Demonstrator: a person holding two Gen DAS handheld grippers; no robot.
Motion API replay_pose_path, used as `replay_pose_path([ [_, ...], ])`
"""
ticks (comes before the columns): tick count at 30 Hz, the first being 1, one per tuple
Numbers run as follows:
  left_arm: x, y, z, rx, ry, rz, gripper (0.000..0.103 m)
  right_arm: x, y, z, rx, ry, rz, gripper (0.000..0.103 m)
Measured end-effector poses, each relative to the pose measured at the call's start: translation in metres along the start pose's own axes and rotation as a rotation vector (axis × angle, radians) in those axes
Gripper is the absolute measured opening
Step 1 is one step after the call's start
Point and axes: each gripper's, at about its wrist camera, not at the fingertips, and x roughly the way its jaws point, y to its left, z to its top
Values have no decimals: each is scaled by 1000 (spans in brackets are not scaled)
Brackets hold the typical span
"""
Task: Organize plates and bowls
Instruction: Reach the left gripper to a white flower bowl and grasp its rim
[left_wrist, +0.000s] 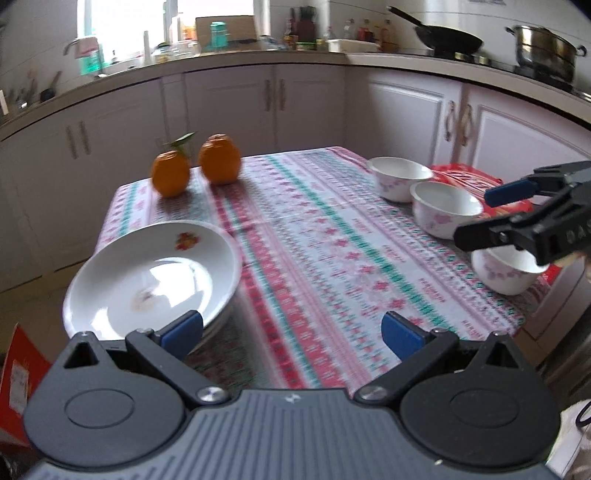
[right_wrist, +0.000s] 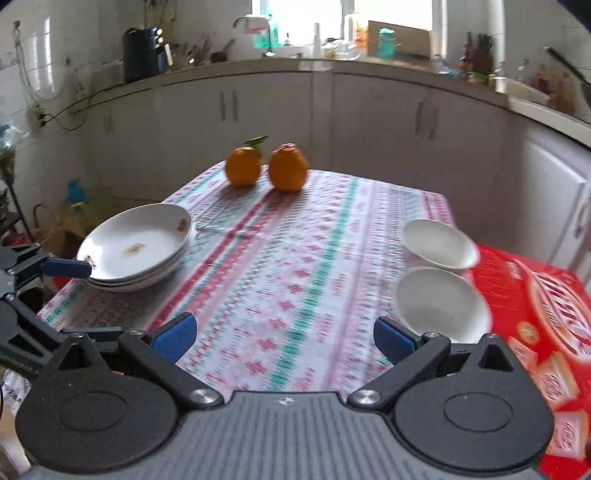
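A stack of white plates (left_wrist: 155, 280) sits at the table's left front corner; it also shows in the right wrist view (right_wrist: 136, 247). Three white bowls with pink flowers line the right edge: far (left_wrist: 399, 177), middle (left_wrist: 445, 208), near (left_wrist: 506, 271). Two of them show in the right wrist view, far (right_wrist: 439, 243) and near (right_wrist: 441, 304). My left gripper (left_wrist: 291, 332) is open and empty, just right of the plates. My right gripper (right_wrist: 284, 334) is open and empty above the table's front edge, left of the bowls; it also shows in the left wrist view (left_wrist: 487, 218) over the near bowl.
Two oranges (left_wrist: 201, 164) stand at the table's far left. A red box (right_wrist: 535, 317) lies beside the bowls at the right. The patterned tablecloth (left_wrist: 314, 240) covers the table. White cabinets and a counter with a wok (left_wrist: 447, 38) and pot (left_wrist: 543, 51) run behind.
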Motion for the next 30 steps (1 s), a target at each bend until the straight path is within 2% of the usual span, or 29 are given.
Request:
replay_pose_path([
  [5,14,-37,19,90,-1,-36,102,-26,-26,-21,9,-21,-56,103],
  [9,24,-68,35,143,-29,-137,102,-43,-48,-44,35,-22,-117,103],
  [15,45,-113,55,208,-41,-217,102,-46,-66,-80,51,3,-184,103],
  [17,52,-123,61,228,-29,-263,103,-43,-72,-88,64,8,-172,103],
  [24,81,-149,70,315,43,-339,102,-25,-87,-98,116,23,-85,103],
  [29,101,-165,76,344,95,-392,97,-18,-88,-99,93,33,-67,101],
  [30,103,-167,77,350,102,-403,93,-18,-88,-99,91,31,-66,101],
])
